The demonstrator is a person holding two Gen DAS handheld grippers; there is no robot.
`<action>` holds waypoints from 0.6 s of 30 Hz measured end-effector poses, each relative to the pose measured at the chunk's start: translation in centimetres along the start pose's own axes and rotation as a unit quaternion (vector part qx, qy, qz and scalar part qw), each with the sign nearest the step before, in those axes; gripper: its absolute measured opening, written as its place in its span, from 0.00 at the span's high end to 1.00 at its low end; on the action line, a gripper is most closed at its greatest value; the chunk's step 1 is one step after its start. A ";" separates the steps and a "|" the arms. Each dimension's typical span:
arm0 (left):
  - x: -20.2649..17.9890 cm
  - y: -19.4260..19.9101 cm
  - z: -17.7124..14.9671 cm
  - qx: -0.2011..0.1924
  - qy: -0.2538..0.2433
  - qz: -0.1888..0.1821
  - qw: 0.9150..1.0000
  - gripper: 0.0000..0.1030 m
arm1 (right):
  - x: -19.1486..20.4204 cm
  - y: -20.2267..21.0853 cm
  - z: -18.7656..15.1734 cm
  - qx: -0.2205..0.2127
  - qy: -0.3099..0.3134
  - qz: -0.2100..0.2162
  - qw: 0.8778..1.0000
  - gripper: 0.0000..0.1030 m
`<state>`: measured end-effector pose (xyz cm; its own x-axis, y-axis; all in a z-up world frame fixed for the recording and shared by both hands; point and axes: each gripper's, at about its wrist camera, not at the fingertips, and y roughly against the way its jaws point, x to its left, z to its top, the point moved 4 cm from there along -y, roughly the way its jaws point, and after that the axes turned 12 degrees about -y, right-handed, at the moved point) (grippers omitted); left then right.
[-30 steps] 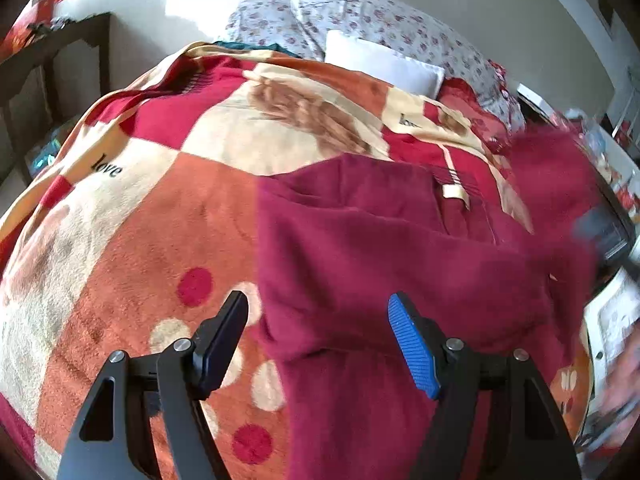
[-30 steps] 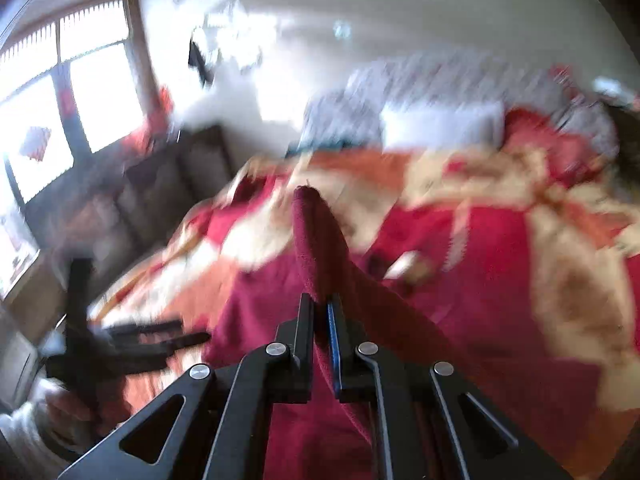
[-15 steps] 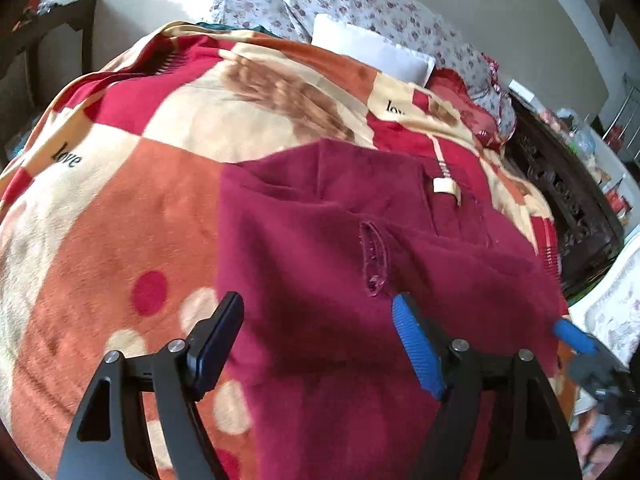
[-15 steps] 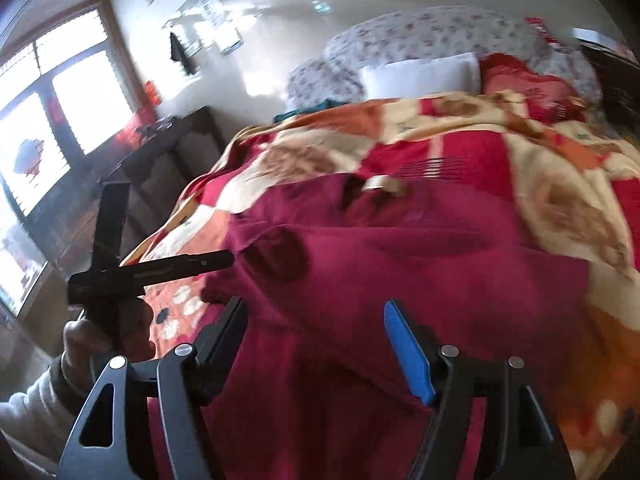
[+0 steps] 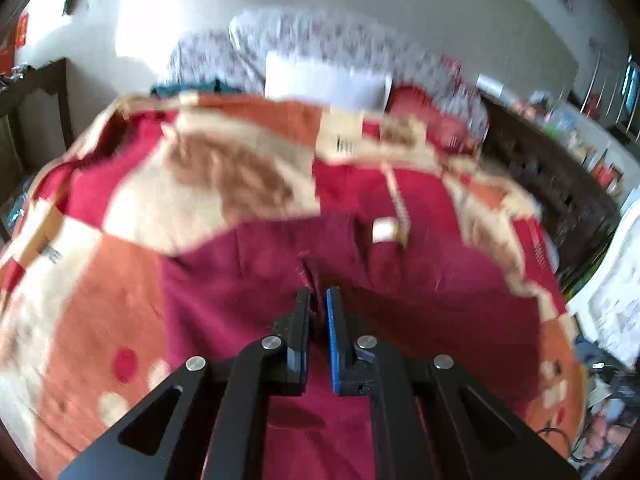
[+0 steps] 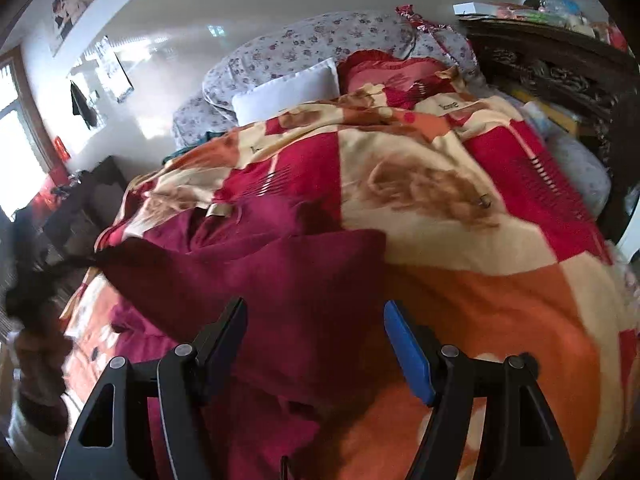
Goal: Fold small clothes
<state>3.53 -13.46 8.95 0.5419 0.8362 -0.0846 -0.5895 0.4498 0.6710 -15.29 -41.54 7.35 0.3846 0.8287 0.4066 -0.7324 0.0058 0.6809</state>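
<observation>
A dark red garment (image 5: 420, 300) lies spread on the patterned blanket (image 5: 208, 184), with a small white label (image 5: 382, 230) near its far edge. My left gripper (image 5: 318, 300) is shut on a fold of this garment and lifts it; the view is blurred. In the right wrist view the garment (image 6: 280, 280) is pulled up into a peak at the left, where the blurred left gripper (image 6: 48, 276) holds it. My right gripper (image 6: 314, 316) is open and empty, just above the garment's near part.
The blanket (image 6: 480, 240) covers a bed with a white pillow (image 6: 288, 88) and flowered pillows (image 6: 320, 40) at the head. A dark carved cabinet (image 6: 560, 68) stands on the right. A dark table (image 5: 32, 96) stands on the left.
My left gripper has shut on a fold of the red garment and lifted it. My right gripper let go of the garment a second ago and has stayed open since.
</observation>
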 end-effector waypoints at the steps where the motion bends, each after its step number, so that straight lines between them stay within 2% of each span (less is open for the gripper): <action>1: 0.7 1.1 0.0 -0.005 -0.001 0.006 1.000 0.93 | -0.1 -0.4 0.2 0.008 0.003 -0.009 1.000 0.27; 3: 1.8 2.0 -0.8 -0.008 -0.012 0.033 0.999 0.93 | -0.4 -1.6 0.7 0.019 0.007 -0.028 0.999 0.27; 4: 2.9 2.0 -1.8 -0.005 -0.014 0.060 0.998 0.93 | -0.5 -2.4 0.7 0.029 0.007 -0.029 0.999 0.27; 6: 4.2 1.0 -3.4 0.010 -0.014 0.088 0.996 0.93 | -0.4 -4.4 0.7 0.057 -0.003 -0.017 0.998 0.27; 9: 5.5 -2.3 -6.2 0.061 0.015 0.072 0.995 0.93 | -0.2 -6.8 0.8 0.082 -0.051 0.026 0.995 0.27; 11: 5.6 -3.4 -6.9 0.069 0.013 0.081 0.994 0.93 | 0.1 -7.4 1.0 0.080 -0.066 0.054 0.993 0.27; 12: 5.5 -3.5 -6.9 0.065 0.010 0.083 0.994 0.93 | 0.6 -7.7 1.1 0.074 -0.044 0.050 0.995 0.27; 13: 5.4 -3.5 -6.7 0.063 0.010 0.082 0.995 0.93 | 1.1 -7.7 1.1 0.062 -0.017 0.026 0.998 0.46; 14: 5.5 -3.5 -6.5 0.060 0.011 0.080 0.995 0.93 | 1.5 -7.8 1.2 0.054 0.012 -0.002 0.998 0.87; 15: 5.6 -3.5 -6.3 0.058 0.013 0.077 0.995 0.93 | 2.1 -7.5 1.3 0.044 0.040 -0.022 0.998 0.90; 17: 5.8 -3.3 -6.0 0.054 0.016 0.073 0.996 0.93 | 2.8 -6.7 1.5 0.023 0.065 -0.034 0.997 0.90; 18: 5.9 -3.3 -6.0 0.053 0.015 0.076 0.996 0.93 | 2.9 -6.8 1.6 0.012 0.081 -0.056 0.995 0.90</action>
<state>5.10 -8.17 1.84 0.4332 0.9013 0.0029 -0.5959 0.2840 0.7512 -8.31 -40.05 4.87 0.3659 0.9029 0.2255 -0.6759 0.0913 0.7314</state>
